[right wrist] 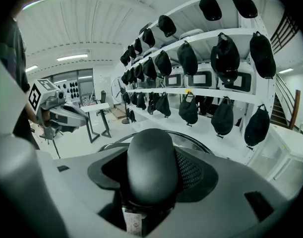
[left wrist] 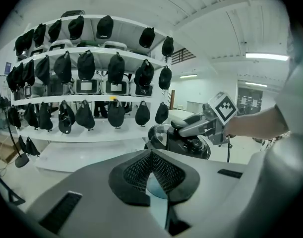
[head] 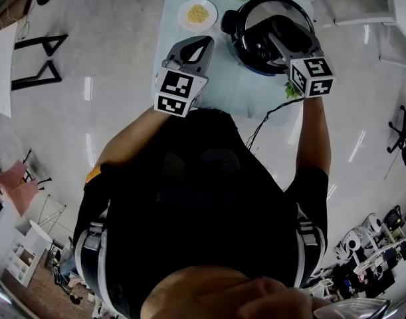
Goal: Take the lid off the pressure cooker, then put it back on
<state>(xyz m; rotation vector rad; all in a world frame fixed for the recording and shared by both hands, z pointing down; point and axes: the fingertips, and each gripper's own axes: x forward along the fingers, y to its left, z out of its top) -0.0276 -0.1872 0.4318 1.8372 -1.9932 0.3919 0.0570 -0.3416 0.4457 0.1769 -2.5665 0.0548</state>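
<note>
The right gripper (head: 276, 42) is clamped on the black lid handle (right wrist: 151, 165) of the pressure cooker (head: 252, 50), which stands at the far right of the table (head: 222, 82). The glass lid (head: 277, 1) sits over the pot with its rim looking shifted toward the far side, so it may be just lifting or just settling, and I cannot tell which. The left gripper (head: 206, 43) hangs to the left near a plate (head: 197, 13), jaws together on nothing. By my reading the task is mid-course: the grip is made, and either the removal or the final seating is left.
</note>
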